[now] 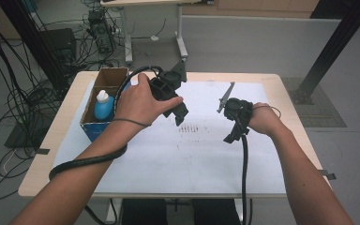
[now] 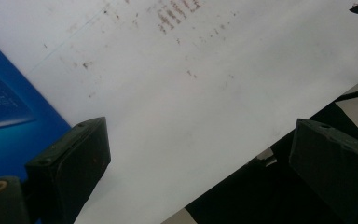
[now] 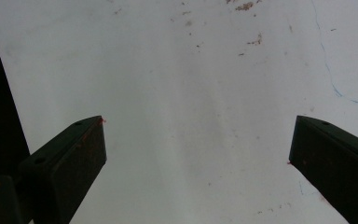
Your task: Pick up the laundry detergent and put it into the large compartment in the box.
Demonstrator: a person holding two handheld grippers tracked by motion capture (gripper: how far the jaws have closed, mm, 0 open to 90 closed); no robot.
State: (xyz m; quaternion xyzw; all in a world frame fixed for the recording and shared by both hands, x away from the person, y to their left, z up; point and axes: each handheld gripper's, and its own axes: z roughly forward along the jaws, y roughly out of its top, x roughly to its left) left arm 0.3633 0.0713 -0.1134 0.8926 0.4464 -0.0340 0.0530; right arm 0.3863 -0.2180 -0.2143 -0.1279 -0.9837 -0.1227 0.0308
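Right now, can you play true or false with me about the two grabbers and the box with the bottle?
1. The left gripper is open and holds nothing. True.
2. The blue bottle lies flat in the middle of the white sheet. False: it stands inside the cardboard box at the table's left edge.
3. The right gripper is squeezing a pen. False: its jaws stand wide apart over the bare white sheet.
4. The white sheet has small reddish-brown marks on it. True.
5. Both grippers are inside the box. False: both are over the sheet.
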